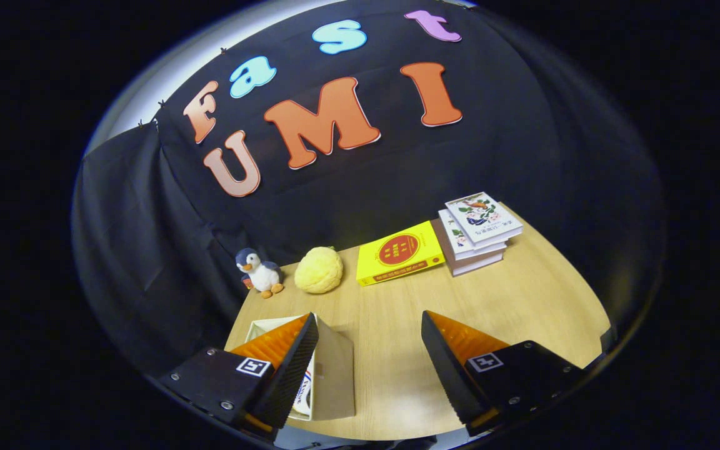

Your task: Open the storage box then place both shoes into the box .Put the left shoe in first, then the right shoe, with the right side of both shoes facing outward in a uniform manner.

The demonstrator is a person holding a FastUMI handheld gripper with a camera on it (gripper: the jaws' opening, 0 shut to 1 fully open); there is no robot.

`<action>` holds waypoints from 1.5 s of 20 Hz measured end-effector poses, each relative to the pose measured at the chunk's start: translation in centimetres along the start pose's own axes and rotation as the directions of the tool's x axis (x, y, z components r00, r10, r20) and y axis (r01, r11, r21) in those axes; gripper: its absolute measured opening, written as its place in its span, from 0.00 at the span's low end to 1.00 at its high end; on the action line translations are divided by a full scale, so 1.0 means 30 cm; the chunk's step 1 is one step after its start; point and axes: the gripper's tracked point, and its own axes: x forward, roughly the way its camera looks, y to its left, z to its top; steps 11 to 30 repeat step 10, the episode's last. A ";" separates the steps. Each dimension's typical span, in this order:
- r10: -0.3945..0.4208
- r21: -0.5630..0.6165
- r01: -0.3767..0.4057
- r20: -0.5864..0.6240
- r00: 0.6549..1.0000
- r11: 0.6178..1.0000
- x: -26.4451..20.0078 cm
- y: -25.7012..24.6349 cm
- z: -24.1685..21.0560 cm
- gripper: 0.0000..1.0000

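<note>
Tool (369,325) spread wide, empty; storage box (335,369) under left finger; yellow book (400,253) cover text unreadable.

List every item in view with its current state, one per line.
tool: open, empty
storage box: on the table under one finger, looks open-topped
yellow book: flat, closed
book stack: piled, closed
penguin toy: upright
yellow plush: resting beside the penguin toy

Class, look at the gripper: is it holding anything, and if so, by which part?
Nothing is held. The gripper is open, with bare table between its fingers; the storage box lies beside the left finger.
</note>
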 end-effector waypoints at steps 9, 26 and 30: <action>-0.079 -0.129 0.097 0.134 0.988 0.987 -0.085 -0.270 0.149 0.99; -0.082 -0.139 0.103 0.150 0.985 0.985 -0.094 -0.294 0.152 0.98; -0.082 -0.139 0.103 0.150 0.985 0.985 -0.094 -0.294 0.152 0.98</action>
